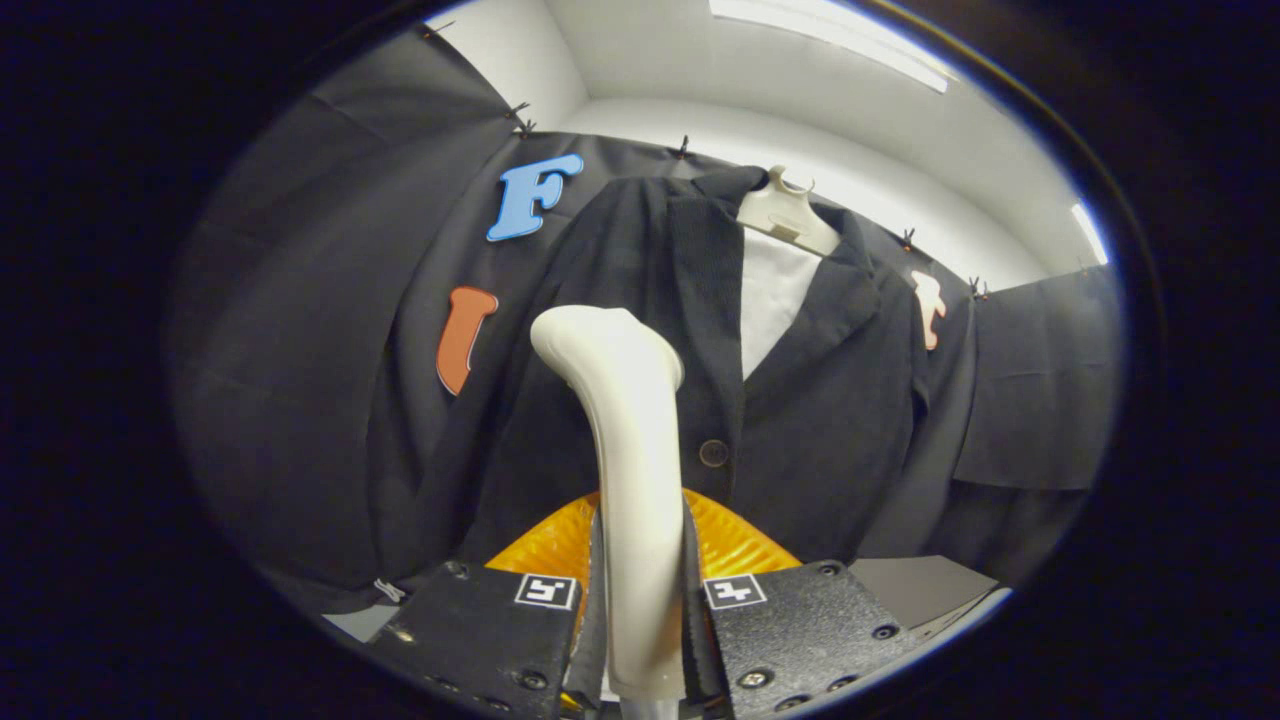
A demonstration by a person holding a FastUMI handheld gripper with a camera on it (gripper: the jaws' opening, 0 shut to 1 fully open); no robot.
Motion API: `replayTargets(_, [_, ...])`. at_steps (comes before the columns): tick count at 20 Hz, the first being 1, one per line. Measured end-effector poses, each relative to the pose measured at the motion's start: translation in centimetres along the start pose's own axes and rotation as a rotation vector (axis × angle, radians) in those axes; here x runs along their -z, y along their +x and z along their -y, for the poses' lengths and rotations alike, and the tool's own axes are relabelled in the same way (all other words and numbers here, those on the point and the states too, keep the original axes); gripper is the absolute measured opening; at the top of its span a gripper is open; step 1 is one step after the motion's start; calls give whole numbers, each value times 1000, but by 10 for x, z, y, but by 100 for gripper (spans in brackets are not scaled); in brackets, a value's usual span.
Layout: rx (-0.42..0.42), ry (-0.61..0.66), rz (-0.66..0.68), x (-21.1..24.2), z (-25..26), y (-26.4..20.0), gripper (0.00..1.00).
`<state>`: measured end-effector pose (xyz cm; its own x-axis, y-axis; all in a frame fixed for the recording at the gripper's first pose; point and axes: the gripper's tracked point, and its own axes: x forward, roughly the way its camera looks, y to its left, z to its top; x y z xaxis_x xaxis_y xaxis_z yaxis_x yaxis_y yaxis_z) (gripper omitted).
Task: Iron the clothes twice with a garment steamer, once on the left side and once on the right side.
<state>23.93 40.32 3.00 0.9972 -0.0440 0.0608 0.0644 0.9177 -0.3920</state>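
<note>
A cream garment steamer [625, 440] stands upright between my fingers, and my gripper [640, 600] is shut on its handle. Its curved head rests against the left front of a dark jacket [830, 400]. The jacket hangs on a pale hanger [788, 215] against the booth wall, with a white lining [775, 300] showing at the open collar and a dark button [713, 453] just right of the steamer. Whether the head touches the cloth is hidden from me.
An orange ribbed object [725, 545] sits low behind the steamer handle, just beyond my fingers. A grey flat surface [925, 585] lies beyond the right finger. Black cloth walls close in on both sides of the jacket.
</note>
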Motion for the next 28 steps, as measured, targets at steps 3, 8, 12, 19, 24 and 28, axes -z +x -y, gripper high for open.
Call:
replayTargets(3, [-3,5,-27,12,-1,-6,33])
replayTargets(8, [-18,4,-65,32,-2,-14,33])
replayTargets(12, [-23,1,-102,52,0,-21,33])
replayTargets(19, [-35,-15,-160,88,-2,-31,33])
replayTargets(24, [-49,-31,-202,114,-9,-41,33])
replayTargets(28, [-61,-42,-222,126,-10,-42,33])
